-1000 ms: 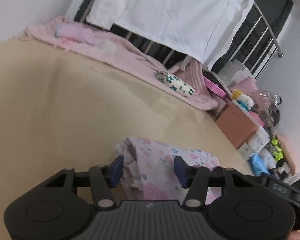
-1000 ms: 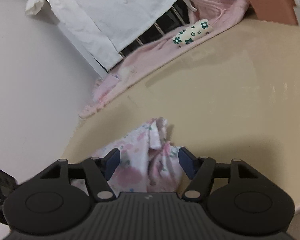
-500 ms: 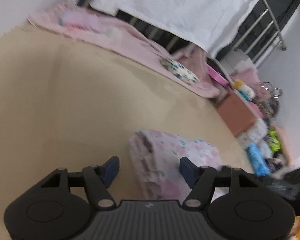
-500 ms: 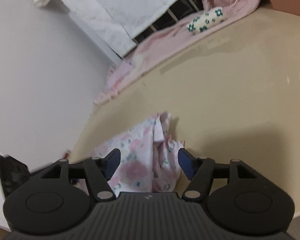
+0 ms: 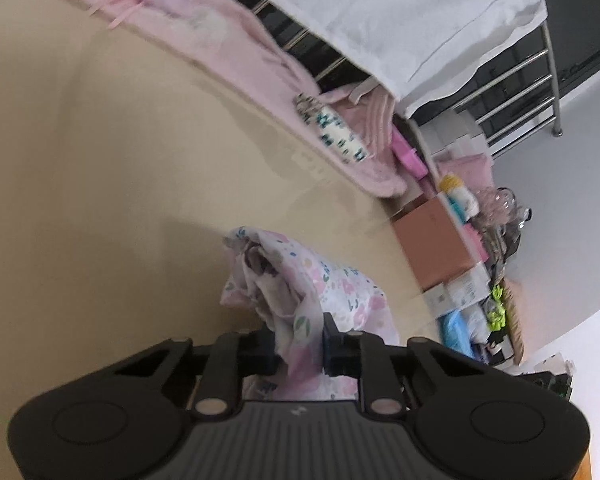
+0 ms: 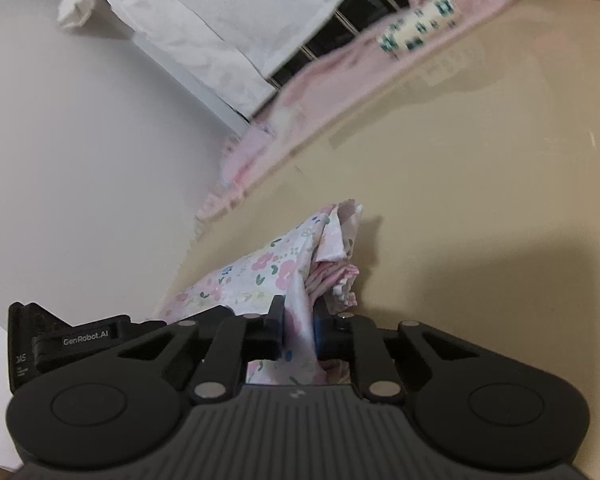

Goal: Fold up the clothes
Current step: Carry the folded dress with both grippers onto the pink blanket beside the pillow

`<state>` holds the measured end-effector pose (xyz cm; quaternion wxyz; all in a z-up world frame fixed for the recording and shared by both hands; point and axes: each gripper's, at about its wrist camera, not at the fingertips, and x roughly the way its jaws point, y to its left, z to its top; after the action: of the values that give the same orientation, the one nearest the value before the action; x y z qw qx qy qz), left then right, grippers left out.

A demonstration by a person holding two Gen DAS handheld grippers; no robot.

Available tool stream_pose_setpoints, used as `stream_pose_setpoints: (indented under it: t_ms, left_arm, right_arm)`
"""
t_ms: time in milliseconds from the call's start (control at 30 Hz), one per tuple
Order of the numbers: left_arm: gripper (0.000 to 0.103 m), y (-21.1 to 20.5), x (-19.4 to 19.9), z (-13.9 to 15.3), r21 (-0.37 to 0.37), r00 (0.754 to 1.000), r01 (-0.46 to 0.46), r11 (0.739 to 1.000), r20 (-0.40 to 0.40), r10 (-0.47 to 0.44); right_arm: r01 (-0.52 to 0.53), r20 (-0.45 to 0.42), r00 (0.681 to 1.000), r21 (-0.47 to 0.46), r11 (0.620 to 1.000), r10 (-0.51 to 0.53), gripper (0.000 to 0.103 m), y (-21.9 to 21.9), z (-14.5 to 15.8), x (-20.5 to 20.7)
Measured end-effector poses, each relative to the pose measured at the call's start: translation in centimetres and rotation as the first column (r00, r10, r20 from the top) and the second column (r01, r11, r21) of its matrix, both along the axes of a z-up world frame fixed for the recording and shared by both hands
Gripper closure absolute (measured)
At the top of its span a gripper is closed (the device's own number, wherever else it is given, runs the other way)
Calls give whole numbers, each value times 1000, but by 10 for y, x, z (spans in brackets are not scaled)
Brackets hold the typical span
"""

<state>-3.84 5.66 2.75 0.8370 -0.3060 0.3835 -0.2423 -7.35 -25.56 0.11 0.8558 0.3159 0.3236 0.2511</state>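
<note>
Beige table, floral garment pinched – both hand-held grippers

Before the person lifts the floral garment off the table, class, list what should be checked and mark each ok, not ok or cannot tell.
1. Left tool shut on the floral garment: ok, fabric is pinched between its fingers.
2. Right tool shut on the garment: ok, fabric is clamped there too.
3. Each tool holds a corner or an edge: cannot tell, the cloth is bunched.
4. Garment flat enough to fold: not ok, it lies crumpled in a heap.
5. Beige table free beyond the garment: ok, bare surface there.
6. Green-flowered roll clear of the garment: ok, it lies apart at the far edge.
</note>
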Motion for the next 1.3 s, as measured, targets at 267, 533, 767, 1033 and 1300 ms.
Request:
stream_pose_setpoints:
  t_ms: [267, 533, 767, 1033, 1300]
  left_arm:
    - [86, -55, 93, 95, 57, 987, 62, 996, 142, -69]
    - [85, -134, 253, 142, 96, 971, 103, 990, 207, -121]
    - [86, -159, 377, 84, 38, 991, 85, 996, 103, -88]
    - [85, -163, 454, 15, -7, 996, 74, 997, 44, -74]
    - [58, -141, 454, -21, -98, 997, -20, 995, 66, 27]
  right_arm:
    - [39, 148, 988, -1, 999, -38, 91, -41, 86, 81]
    - [134, 220, 969, -103, 986, -109, 91, -96, 159, 234]
    - [130, 116, 987, -160, 979, -112, 91, -126, 129, 368]
    - [107, 17, 994, -183, 977, -106, 91, -141, 67, 454]
    - [171, 122, 982, -283, 944, -141, 44, -140, 40, 455]
